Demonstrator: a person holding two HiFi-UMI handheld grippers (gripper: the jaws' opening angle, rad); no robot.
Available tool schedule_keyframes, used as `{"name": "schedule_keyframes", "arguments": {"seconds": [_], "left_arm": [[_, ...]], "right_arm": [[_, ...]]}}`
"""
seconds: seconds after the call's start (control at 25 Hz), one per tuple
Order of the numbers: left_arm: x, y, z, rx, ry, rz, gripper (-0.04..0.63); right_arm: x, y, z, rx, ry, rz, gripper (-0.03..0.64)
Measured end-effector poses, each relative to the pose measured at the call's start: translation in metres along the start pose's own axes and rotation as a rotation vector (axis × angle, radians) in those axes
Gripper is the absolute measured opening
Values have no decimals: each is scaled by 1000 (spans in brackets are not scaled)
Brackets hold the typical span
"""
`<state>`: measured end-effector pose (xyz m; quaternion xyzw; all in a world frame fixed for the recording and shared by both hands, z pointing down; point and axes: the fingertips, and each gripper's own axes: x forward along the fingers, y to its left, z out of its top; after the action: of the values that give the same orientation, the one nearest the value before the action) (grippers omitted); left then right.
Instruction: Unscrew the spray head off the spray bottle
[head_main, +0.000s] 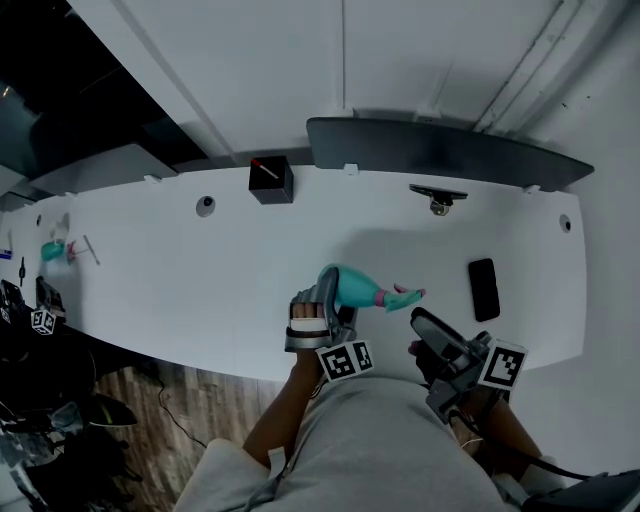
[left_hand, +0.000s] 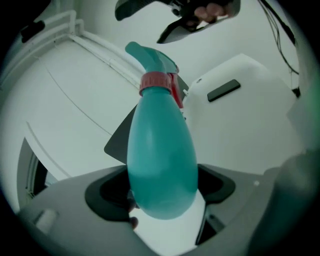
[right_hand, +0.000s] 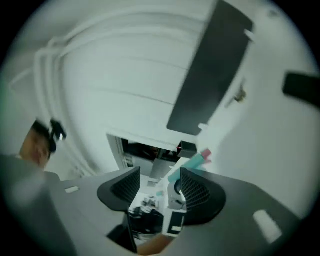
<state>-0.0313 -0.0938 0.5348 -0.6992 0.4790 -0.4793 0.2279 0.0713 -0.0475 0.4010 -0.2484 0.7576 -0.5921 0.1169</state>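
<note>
So in the head view we see the left gripper just below the middle of the frame. It's clamped around the fat end of the teal spray bottle. The bottle is held over the white table, lying roughly sideways with the spray head pointing right. In the left gripper view the bottle's belly fills the whole gap between the jaws. That means we can't actually see the pads or the bottle's base, but the jaws are pinching it from both sides. The pink collar under the spray head is clear there, though the trigger side is mostly tucked behind the neck.

The right gripper is spread apart with nothing between the jaws. Its view is pretty smeared. We only catch a bit of the teal-and-pink spray head peeking past the right-hand jaw, and the rest is hidden. In the head view it sits at lower right, near the spray head but not touching it.

Also on the table we see a black phone at right and a black box up top. There's a small teal and pink thing at far left that we can't make out.
</note>
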Motion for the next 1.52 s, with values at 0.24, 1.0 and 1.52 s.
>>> {"name": "schedule_keyframes", "arguments": {"seconds": [0.24,1.0,1.52], "left_arm": [[-5,9,14,135,-54,98,402],[-5,-33,4,121,-13,-101,400],[-11,-55,17,50,-138,-273,400]], "right_arm": [[14,-47,-14,396,-31,-122,267],[25,-61,-50,-1924,729,-345,92],[10,-58,-57,-2375,775,-152,92]]}}
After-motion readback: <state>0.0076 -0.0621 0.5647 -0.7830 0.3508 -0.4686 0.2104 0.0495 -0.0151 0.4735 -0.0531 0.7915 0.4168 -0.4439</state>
